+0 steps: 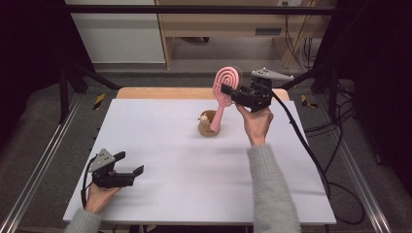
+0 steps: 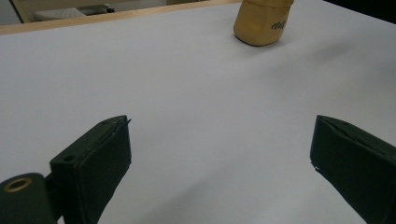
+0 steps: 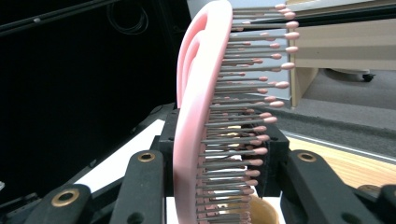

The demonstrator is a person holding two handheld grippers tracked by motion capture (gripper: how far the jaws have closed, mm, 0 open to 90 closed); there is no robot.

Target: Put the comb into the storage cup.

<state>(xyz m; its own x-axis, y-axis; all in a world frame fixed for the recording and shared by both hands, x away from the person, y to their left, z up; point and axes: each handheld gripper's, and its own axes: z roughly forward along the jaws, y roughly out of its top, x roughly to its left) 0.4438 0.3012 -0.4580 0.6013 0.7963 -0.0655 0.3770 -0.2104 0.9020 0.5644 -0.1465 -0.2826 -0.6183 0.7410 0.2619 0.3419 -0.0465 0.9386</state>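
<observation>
A pink hairbrush (image 1: 227,80) with a looped oval head stands nearly upright above the table's far middle, and my right gripper (image 1: 229,92) is shut on its head from the right. Its handle slants down to a small brown cup (image 1: 208,127); I cannot tell whether the tip is inside the cup. In the right gripper view the brush (image 3: 198,107) runs edge-on between the jaws, bristles to the right, with the cup's rim (image 3: 264,212) below. My left gripper (image 1: 130,163) rests open at the near left, with nothing between its jaws (image 2: 219,144). The cup (image 2: 261,23) stands far ahead of it.
A white board (image 1: 194,165) covers the table, with a wooden strip (image 1: 160,93) along its far edge. A small pale thing (image 1: 204,118) sits at the cup's left rim. Black cable (image 1: 311,155) trails from the right gripper off the right side. Metal frame rails flank the table.
</observation>
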